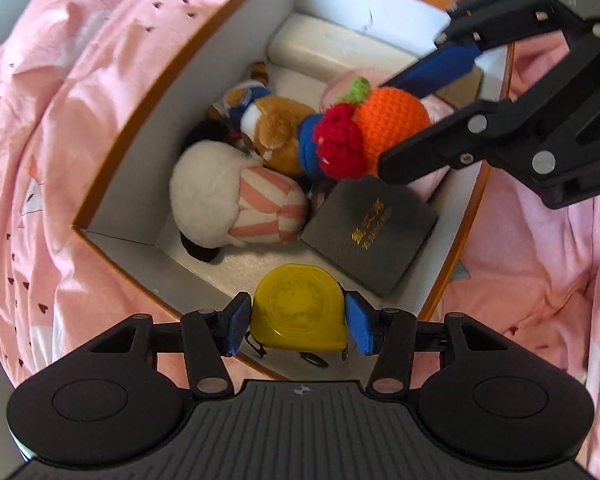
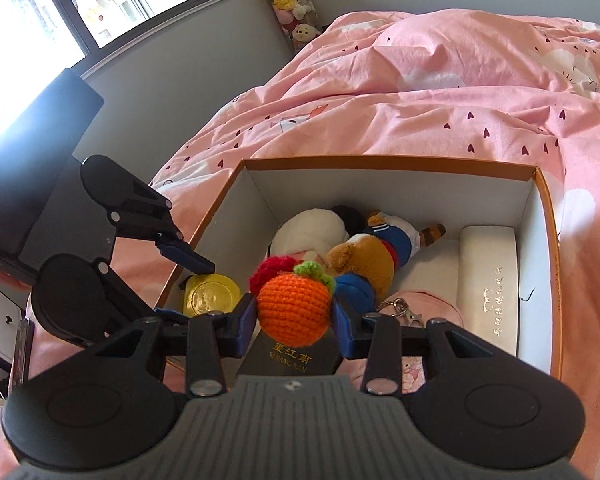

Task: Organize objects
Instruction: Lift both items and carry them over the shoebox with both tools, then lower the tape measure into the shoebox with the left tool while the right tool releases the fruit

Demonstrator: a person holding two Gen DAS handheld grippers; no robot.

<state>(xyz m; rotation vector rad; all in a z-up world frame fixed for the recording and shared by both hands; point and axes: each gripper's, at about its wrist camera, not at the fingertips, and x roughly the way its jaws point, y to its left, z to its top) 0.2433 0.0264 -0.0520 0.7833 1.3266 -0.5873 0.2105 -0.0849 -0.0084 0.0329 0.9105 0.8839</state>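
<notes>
The left claw (image 1: 298, 322) is pinching a yellow tape measure (image 1: 300, 308) between its blue pads, pointing down over the near corner of the box (image 1: 112, 184). The right claw (image 2: 294, 314) is pinching an orange knitted toy (image 2: 294, 306), with a red knitted bit (image 2: 266, 274) and a green tuft hanging on its far side, over the middle of the box.

Just below the right claw a dark booklet (image 2: 290, 356) is lying flat; beyond it a brown plush (image 2: 364, 264) and a white striped plush (image 1: 236, 204) are filling the middle, and a white case (image 2: 488, 284) is sitting along the far right wall. Under the left claw, bare floor of the box is showing beside the booklet.

To my eye, the tape measure wants lowering into that bare corner before letting go, so it is not dropping on the booklet's edge. The knitted toy is soft, so it can settle on the plush pile. The claws are working close together; lowering one at a time seems wise. The box is resting on a pink bed cover (image 2: 460, 100), so pressing on its rim may tip it.
</notes>
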